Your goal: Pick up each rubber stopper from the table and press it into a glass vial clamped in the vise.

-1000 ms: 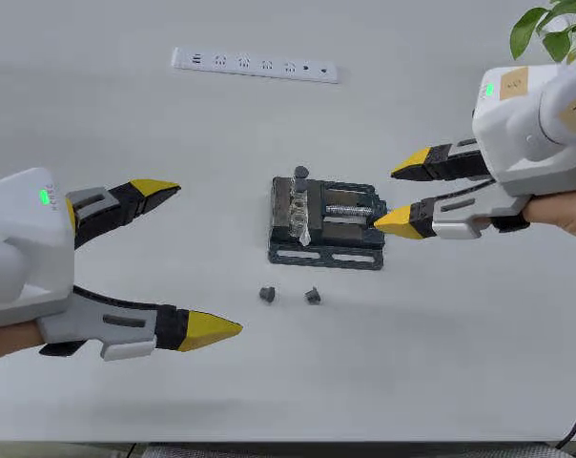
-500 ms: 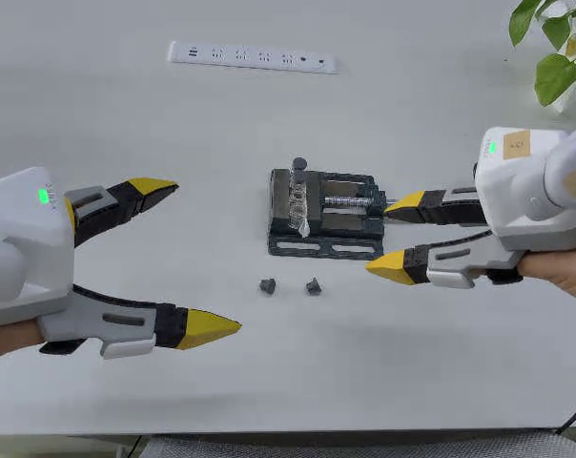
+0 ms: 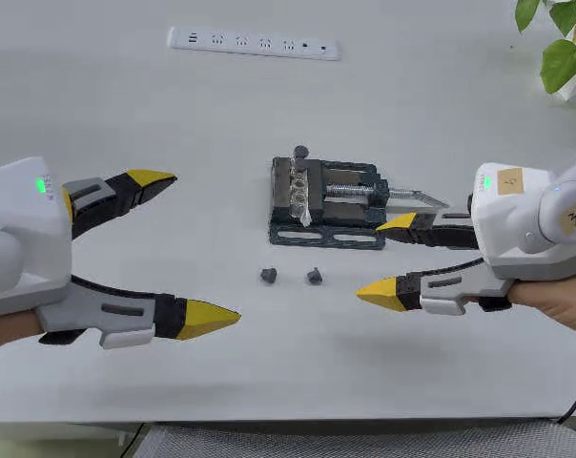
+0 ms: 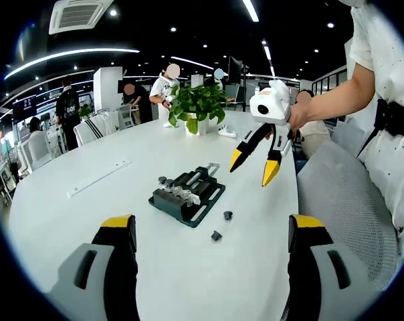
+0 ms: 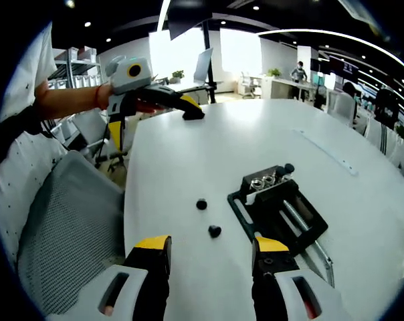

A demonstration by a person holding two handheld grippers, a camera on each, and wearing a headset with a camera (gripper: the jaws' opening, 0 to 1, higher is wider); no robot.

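Head view looks down on a pale grey surface (image 3: 126, 105) with a black vise (image 3: 331, 221) near its middle. A short row of glass vials (image 3: 298, 196) stands upright, clamped in the vise. A dark rubber stopper (image 3: 300, 152) sits at the far end of that row and seems to cap the last vial. In the right gripper view the other vials show open mouths. The vise's screw handle (image 3: 417, 197) sticks out toward the right edge of the surface.

Two loose stoppers lie on the bare surface just on the near-edge side of the vise, close together but apart: one to the left (image 3: 268, 275), one to the right (image 3: 314, 276).

Left gripper (image 3: 206, 246) hovers well to the left of the vise. Its yellow-tipped fingers (image 3: 207, 318) are spread wide, with nothing between them.

Right gripper (image 3: 368, 258) hangs at the right end of the vise, fingers parted and empty. Its farther finger ends just beside the vise's near right corner; contact cannot be told. The nearer finger points toward the right-hand loose stopper, some way off it.

A white power strip (image 3: 253, 43) lies along the far edge. Green plant leaves (image 3: 560, 57) show at the far right corner.
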